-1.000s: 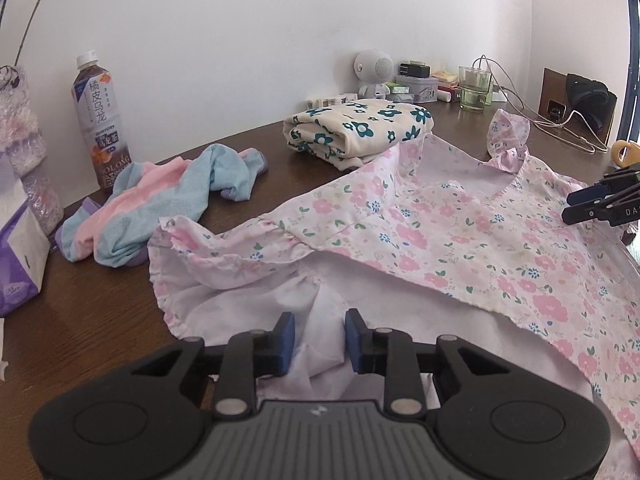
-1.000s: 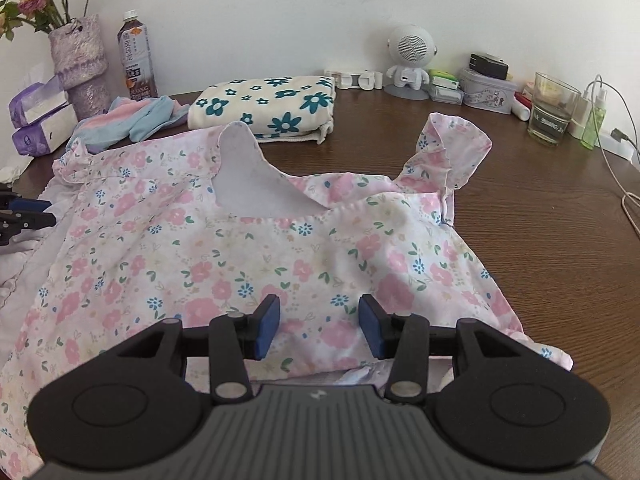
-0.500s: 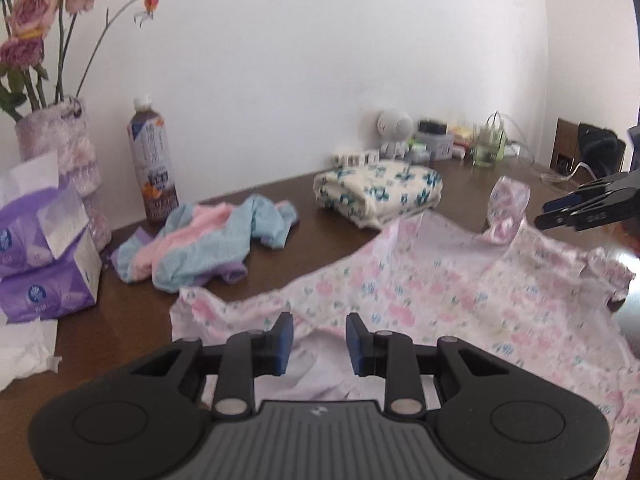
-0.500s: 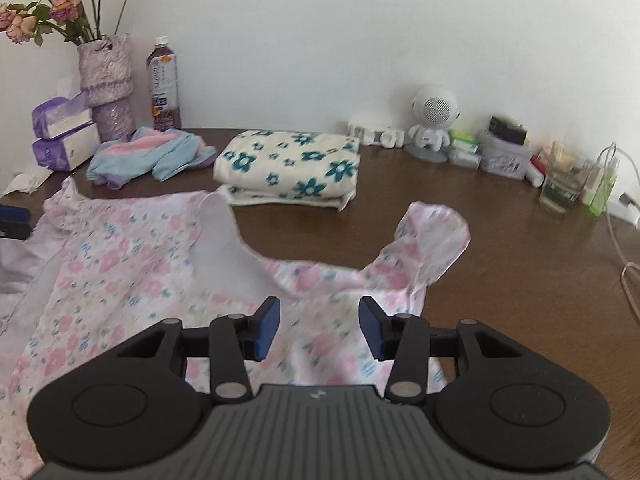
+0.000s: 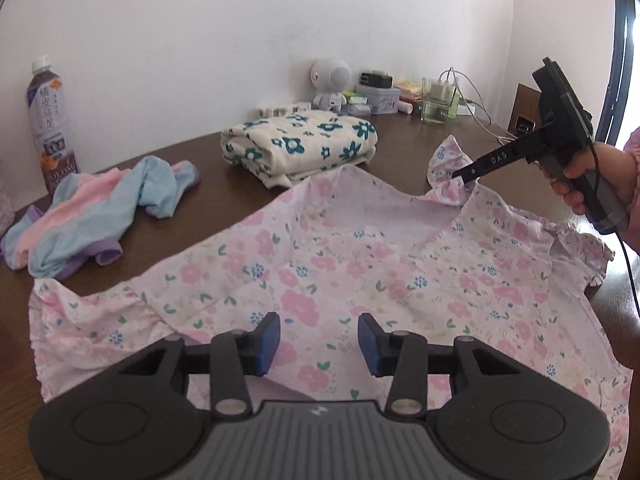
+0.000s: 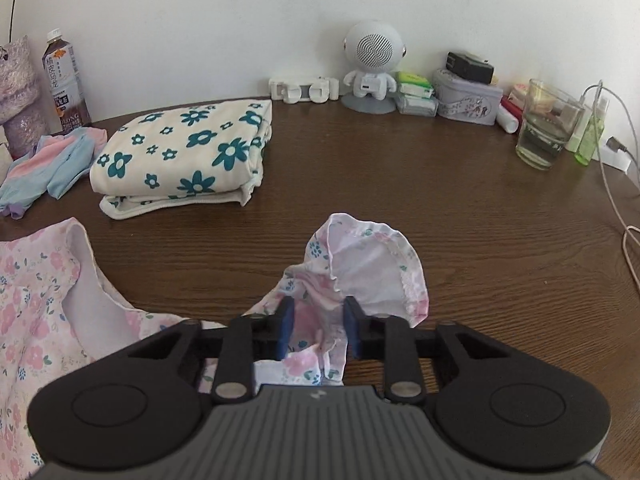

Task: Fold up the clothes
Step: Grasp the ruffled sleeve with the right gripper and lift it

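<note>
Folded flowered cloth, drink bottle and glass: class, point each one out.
Folded flowered cloth [image 6: 180, 156]: right wrist view, top face.
Drink bottle [image 5: 50, 120]: left wrist view, label.
Glass [image 6: 546, 124]: right wrist view, side wall.

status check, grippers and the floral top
Right gripper just closed, shut on pink floral top sleeve. Left gripper opening, empty above top. Nothing blocking.

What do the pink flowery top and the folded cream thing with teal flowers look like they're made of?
Pink floral top: thin, matte woven fabric, probably light cotton; it creases finely and its pale inside shows at the neckline. Folded cream piece: thicker, soft-looking knit or fleece, judging by its plump rounded fold edges. The fibre itself cannot be told for either.
</note>
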Demonstrator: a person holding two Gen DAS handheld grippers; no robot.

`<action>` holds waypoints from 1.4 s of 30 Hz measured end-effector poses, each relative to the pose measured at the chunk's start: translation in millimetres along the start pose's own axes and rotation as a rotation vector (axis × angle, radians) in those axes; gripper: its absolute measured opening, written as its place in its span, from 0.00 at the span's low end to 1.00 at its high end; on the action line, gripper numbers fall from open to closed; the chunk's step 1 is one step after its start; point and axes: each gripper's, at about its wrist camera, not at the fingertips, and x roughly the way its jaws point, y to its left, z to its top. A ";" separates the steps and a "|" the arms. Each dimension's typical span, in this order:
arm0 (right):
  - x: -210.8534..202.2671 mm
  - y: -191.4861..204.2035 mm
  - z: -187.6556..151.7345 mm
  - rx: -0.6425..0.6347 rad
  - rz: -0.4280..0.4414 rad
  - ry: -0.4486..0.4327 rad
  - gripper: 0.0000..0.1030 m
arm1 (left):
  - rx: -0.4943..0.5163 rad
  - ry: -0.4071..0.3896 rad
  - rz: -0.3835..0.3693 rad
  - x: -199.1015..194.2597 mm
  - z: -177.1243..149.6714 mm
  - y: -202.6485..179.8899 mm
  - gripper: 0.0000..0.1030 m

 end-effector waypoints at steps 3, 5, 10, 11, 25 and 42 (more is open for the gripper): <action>-3.9 -1.8 5.9 0.038 0.071 -0.003 0.04 | 0.007 0.001 -0.001 1.5 -4.5 0.6 0.39; -8.9 -7.9 15.1 0.102 0.123 -0.016 0.03 | 0.016 0.000 0.003 1.5 -5.4 -0.3 0.39; -13.2 -19.0 41.8 0.216 0.169 -0.060 0.03 | 0.035 -0.005 0.010 0.7 -5.6 -2.2 0.39; -11.4 -19.8 45.9 0.229 0.161 -0.064 0.03 | 0.036 -0.006 0.011 0.7 -5.7 -2.4 0.39; -40.5 -4.6 13.3 0.080 0.202 -0.041 0.33 | 0.045 -0.014 0.012 -0.1 -7.2 -4.0 0.41; -39.1 23.2 -50.2 -0.067 0.056 0.037 0.31 | -0.195 -0.067 0.095 -17.5 -2.5 20.9 0.37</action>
